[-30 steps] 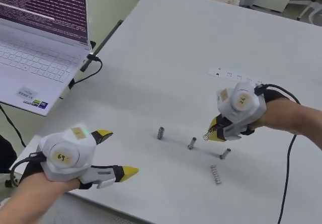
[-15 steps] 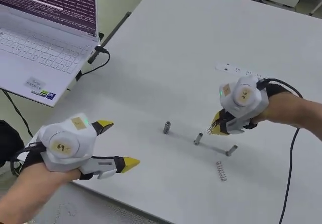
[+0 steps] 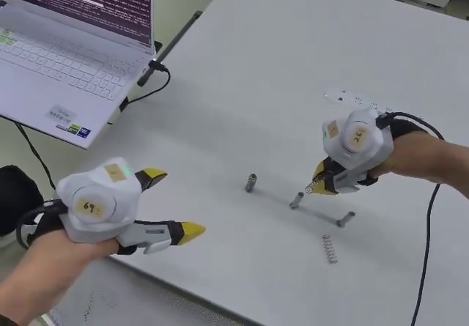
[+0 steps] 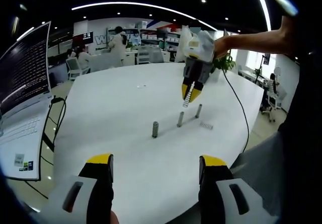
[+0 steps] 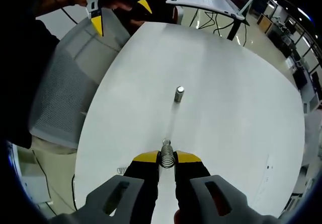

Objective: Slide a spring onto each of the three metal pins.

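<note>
Three short metal pins stand in a row on the white table point(image 3: 242, 84). The left pin point(image 3: 251, 182) wears a spring; the middle pin point(image 3: 296, 200) and right pin point(image 3: 345, 218) are bare. My right gripper point(image 3: 320, 187) is shut on a spring point(image 3: 313, 187) that hangs just above and to the right of the middle pin. In the right gripper view the held spring point(image 5: 167, 158) sticks out between the jaws, with the sprung pin point(image 5: 178, 93) beyond it. A loose spring point(image 3: 330, 248) lies in front of the right pin. My left gripper point(image 3: 172, 201) is open near the table's front edge.
An open laptop point(image 3: 66, 62) sits off the table's left side with a cable point(image 3: 157, 69) plugged in. A white power strip point(image 3: 348, 99) lies behind the right gripper. The table's front edge point(image 3: 190, 286) runs just under the left gripper.
The head camera has shifted. My right gripper has carried its spring a little closer to the middle pin. The left gripper has stayed open in about the same place.
</note>
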`<state>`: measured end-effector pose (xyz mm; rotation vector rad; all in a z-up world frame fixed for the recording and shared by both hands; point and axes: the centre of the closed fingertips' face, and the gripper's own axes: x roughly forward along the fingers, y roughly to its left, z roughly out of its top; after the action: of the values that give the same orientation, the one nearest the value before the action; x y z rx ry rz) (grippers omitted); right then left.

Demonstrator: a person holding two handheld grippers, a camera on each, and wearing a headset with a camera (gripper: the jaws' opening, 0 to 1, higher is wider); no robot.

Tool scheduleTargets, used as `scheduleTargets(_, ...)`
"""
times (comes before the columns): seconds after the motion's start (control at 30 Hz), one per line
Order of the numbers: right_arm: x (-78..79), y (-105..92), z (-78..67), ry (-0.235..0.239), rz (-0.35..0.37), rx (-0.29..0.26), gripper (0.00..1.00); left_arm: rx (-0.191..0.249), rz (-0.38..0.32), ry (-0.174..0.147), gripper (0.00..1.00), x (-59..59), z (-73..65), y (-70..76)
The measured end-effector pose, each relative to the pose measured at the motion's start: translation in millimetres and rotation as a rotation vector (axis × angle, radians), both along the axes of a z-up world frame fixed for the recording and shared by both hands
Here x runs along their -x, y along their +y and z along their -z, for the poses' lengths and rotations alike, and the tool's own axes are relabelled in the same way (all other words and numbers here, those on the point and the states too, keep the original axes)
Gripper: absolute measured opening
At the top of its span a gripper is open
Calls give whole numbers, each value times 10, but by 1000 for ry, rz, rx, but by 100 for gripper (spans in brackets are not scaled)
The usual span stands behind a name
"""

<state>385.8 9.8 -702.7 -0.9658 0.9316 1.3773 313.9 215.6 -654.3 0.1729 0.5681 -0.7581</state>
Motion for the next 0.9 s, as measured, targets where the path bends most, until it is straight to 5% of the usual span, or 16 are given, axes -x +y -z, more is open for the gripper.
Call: scheduleTargets(0.9,-9,104,162,19,-39,30,8,6,-24,1,65,-14,-46,101)
